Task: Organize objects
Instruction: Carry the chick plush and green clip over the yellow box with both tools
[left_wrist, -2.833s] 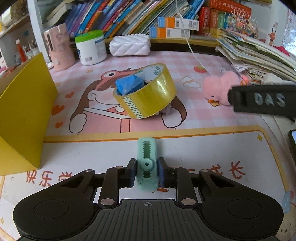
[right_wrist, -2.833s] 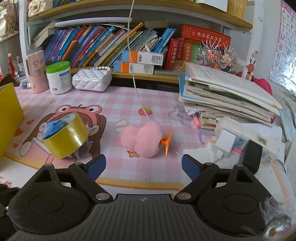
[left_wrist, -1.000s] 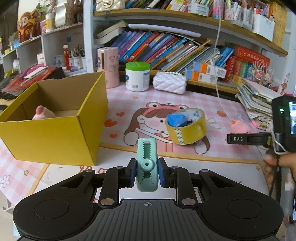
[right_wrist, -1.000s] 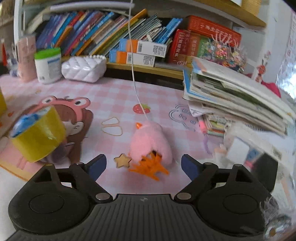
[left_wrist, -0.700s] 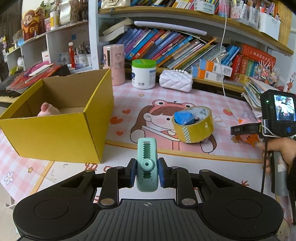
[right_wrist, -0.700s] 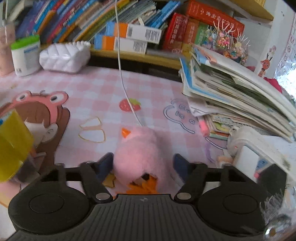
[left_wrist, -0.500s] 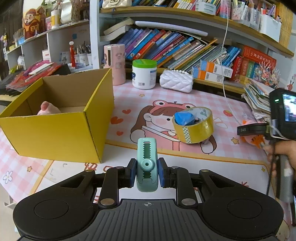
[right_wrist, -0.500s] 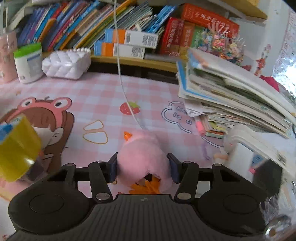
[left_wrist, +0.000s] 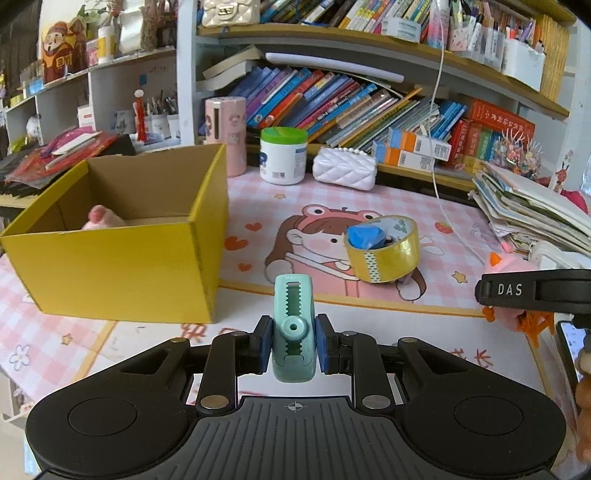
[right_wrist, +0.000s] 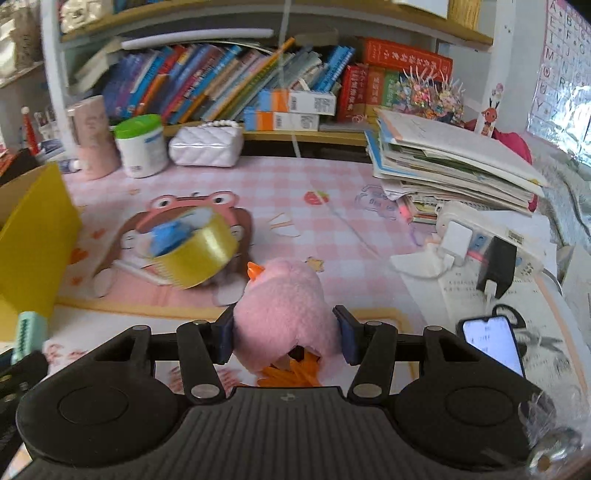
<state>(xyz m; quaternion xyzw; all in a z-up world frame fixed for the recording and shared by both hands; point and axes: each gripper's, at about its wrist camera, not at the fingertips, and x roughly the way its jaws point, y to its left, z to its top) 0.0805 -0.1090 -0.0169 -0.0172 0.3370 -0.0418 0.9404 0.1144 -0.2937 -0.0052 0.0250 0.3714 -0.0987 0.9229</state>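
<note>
The left hand-held gripper (left_wrist: 294, 349) is clamped on a mint-green toothed plastic clip (left_wrist: 294, 328) above the desk's (left_wrist: 436, 332) front edge. The right hand-held gripper (right_wrist: 283, 339) squeezes a fluffy pink plush bird (right_wrist: 284, 310). An open yellow cardboard box (left_wrist: 122, 258) sits at the left edge.

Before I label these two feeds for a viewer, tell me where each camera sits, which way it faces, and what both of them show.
Left wrist: on the left tool, shut on a mint clip; faces the yellow box, tape roll and bookshelf; the right tool's finger shows at right.
Right wrist: on the right tool, shut on a pink plush; faces the paper stack.
Shared: box, tape roll, plush, clip.
</note>
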